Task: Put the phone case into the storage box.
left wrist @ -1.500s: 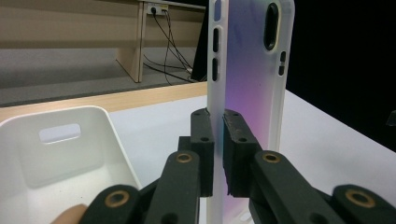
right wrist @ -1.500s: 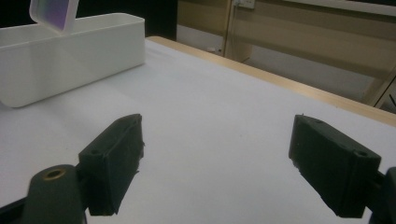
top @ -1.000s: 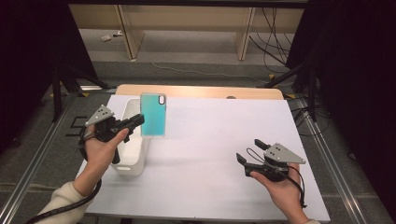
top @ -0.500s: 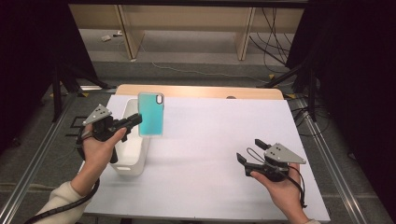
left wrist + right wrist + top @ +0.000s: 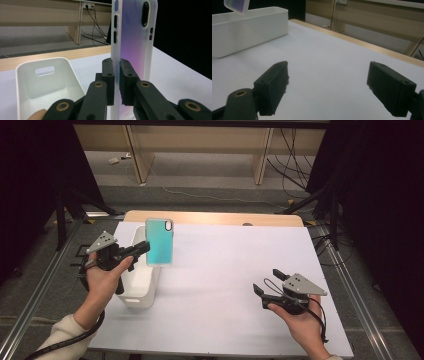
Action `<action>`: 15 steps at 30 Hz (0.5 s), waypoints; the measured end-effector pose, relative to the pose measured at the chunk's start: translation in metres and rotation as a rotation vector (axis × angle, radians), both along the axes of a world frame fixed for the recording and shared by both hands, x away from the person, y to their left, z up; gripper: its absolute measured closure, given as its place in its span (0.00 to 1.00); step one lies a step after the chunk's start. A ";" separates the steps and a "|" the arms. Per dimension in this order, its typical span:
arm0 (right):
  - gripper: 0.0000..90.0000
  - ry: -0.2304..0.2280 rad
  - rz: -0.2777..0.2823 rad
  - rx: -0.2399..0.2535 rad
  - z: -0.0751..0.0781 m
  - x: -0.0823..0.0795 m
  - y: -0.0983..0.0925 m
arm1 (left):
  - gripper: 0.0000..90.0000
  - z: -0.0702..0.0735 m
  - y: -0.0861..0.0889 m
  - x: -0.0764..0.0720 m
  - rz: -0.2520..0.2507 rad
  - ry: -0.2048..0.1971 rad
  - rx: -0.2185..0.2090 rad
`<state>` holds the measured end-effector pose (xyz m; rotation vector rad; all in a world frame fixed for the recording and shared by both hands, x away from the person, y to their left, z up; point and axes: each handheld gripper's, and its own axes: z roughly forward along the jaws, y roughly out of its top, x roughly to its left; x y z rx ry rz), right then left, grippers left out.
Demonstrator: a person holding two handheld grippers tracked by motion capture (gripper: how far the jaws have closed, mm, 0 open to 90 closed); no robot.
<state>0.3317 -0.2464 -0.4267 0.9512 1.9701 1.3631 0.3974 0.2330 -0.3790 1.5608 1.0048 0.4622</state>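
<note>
Starting at the near right corner of the worktop [image 5: 225, 285], the right gripper [image 5: 267, 289] is held low over bare white surface with its jaws spread wide and nothing between them. Further in, at the left edge, the left gripper [image 5: 143, 247] is clamped on a phone case [image 5: 159, 241], which is held upright just above the far end of a white bin [image 5: 131, 297]; in the left gripper view the jaws are seen pinching one long side wall of the case near its lower part. Pretty light and a bit bendy is the guess here, thin plastic with a smooth, probably slippery skin, so a rim pinch could let it swivel. A firmer hold would likely be had mid-way along that side wall, away from the button cutouts.
</note>
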 end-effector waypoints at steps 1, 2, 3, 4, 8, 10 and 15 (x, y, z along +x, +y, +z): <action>0.21 0.001 0.000 0.000 0.000 0.000 0.000 | 0.93 0.000 0.000 0.000 -0.001 0.000 0.001; 0.21 -0.005 -0.004 0.000 0.000 0.000 0.000 | 0.93 -0.001 0.000 0.000 -0.002 -0.001 -0.006; 0.21 -0.005 -0.005 -0.004 0.000 0.000 0.000 | 0.93 -0.001 0.001 0.000 -0.004 -0.002 -0.004; 0.21 -0.003 -0.005 -0.001 0.000 0.000 0.000 | 0.93 -0.001 0.001 0.001 -0.002 -0.002 -0.003; 0.21 -0.020 0.000 -0.007 -0.001 0.002 0.000 | 0.93 0.000 0.002 0.001 0.004 -0.004 -0.002; 0.21 0.003 0.006 0.011 -0.001 0.001 0.001 | 0.93 0.000 0.003 0.001 0.005 -0.003 -0.002; 0.21 0.001 -0.001 -0.003 0.000 0.000 0.000 | 0.93 0.000 0.006 0.002 0.012 -0.002 -0.003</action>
